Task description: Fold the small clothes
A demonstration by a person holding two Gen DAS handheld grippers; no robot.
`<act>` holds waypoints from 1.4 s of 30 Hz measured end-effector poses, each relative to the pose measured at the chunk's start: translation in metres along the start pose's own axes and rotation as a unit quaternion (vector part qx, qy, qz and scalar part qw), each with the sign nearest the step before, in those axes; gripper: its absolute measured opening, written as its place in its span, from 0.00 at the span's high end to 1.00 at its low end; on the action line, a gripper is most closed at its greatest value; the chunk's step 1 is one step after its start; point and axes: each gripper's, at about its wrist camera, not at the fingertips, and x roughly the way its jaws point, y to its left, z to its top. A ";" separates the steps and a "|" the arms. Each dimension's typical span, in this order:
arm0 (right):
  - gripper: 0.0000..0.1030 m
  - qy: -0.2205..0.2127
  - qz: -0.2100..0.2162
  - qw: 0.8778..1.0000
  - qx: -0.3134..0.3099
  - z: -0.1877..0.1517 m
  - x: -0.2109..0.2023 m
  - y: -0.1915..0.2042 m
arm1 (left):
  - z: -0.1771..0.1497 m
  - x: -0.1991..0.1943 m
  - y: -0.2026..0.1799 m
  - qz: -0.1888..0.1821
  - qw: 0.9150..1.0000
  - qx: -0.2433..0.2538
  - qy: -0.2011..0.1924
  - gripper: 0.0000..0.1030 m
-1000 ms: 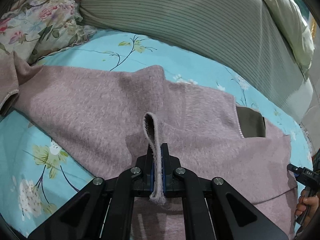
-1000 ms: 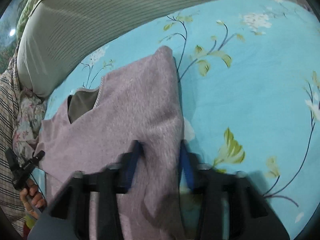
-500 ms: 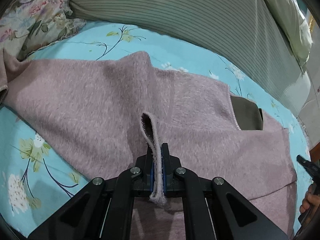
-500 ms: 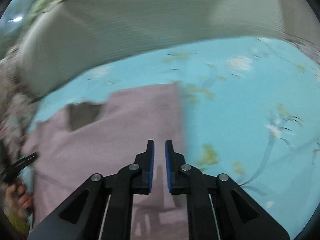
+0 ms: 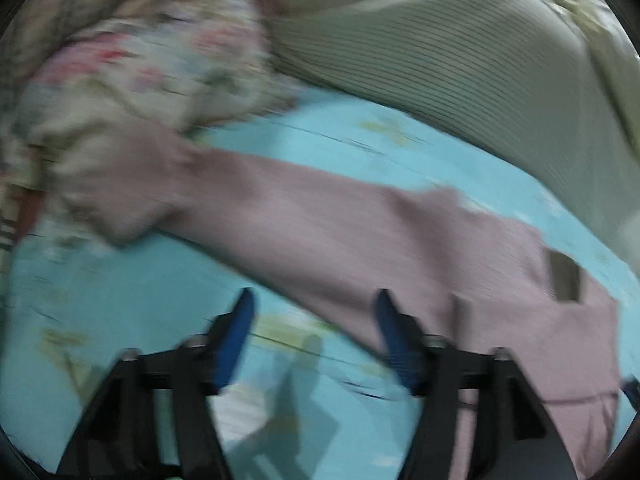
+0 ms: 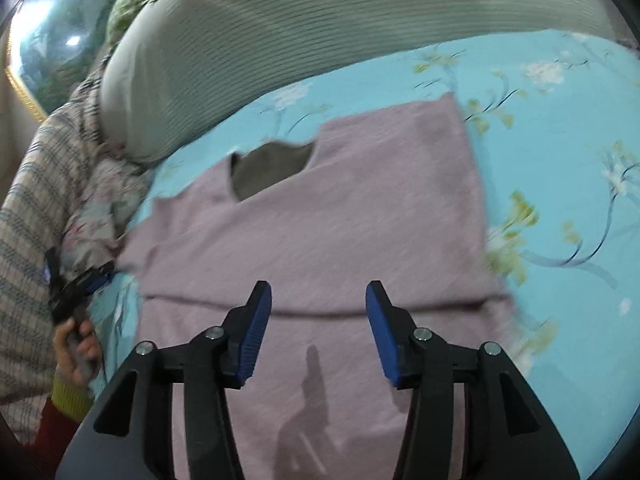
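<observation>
Blue-padded fingers of the left gripper (image 5: 314, 300) are spreading apart over the floral bedsheet (image 5: 120, 300), nothing between them. The right gripper (image 6: 318, 294) is also opening, empty, above the mauve sweater (image 6: 320, 216), which lies flat on the bed below a striped pillow (image 6: 280, 32).

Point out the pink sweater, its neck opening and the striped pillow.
pink sweater (image 6: 340, 240), right wrist view, middle of the flat body.
neck opening (image 6: 272, 168), right wrist view, on the dark lining inside the collar.
striped pillow (image 6: 280, 32), right wrist view, on its broad ribbed face.
</observation>
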 end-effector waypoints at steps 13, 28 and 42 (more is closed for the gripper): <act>0.51 0.046 0.027 0.999 0.012 -0.021 0.031 0.023 | 0.062 0.078 0.068 0.179 0.983 0.023 0.035 0.90; 0.51 0.022 0.043 0.999 0.018 -0.032 0.004 0.018 | 0.017 -0.057 -0.036 -0.085 0.995 0.055 -0.021 0.99; 0.51 -0.027 0.015 0.997 0.074 -0.033 -0.047 -0.040 | -0.071 -0.070 -0.298 -0.310 0.929 0.177 0.092 0.99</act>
